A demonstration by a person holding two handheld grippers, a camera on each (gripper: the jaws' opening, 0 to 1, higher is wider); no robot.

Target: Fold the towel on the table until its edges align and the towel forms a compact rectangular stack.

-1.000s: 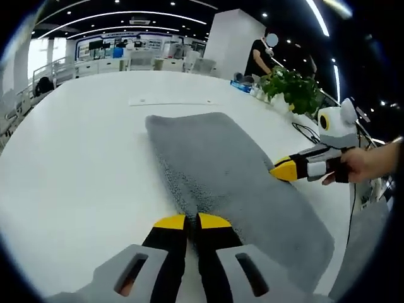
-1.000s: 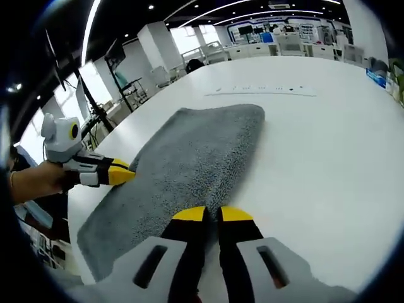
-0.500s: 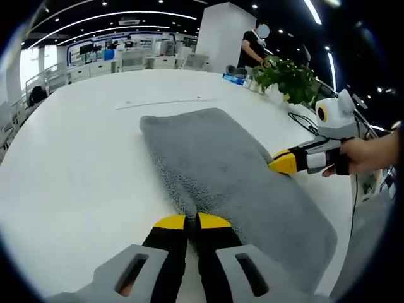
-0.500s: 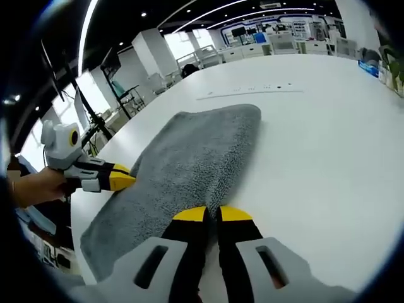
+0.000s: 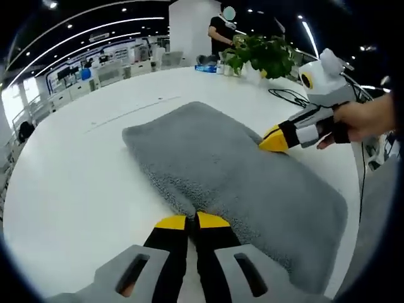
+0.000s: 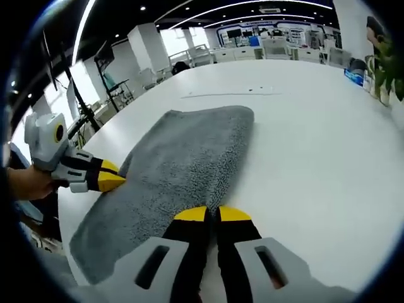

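Left gripper sits at the near edge of the grey towel, jaws pressed together on the hem; yellow tips meet with pile bunched at them, so it reads as pinching the towel edge. In the right gripper view the right gripper does the same on the opposite long edge, jaws closed onto the towel.

Each gripper shows in the other's view: the right one comes in from the right side of the left gripper view, yellow tip on the towel edge, held by a hand; the left one comes in from the left in the right gripper view.

Towel lies flat on the white table, a long strip, already looking doubled and thick. Key relation: the two grippers grip opposite long sides, roughly midway along, so the long axis runs across the line between them. Both are equally on the towel, neither nearer. Next fold likely needs the pinched edges lifted and carried along the long axis toward an end, judging only from this.

Farther off: a potted plant at the table's far edge, a cable beside it, a person standing behind. Office desks beyond.
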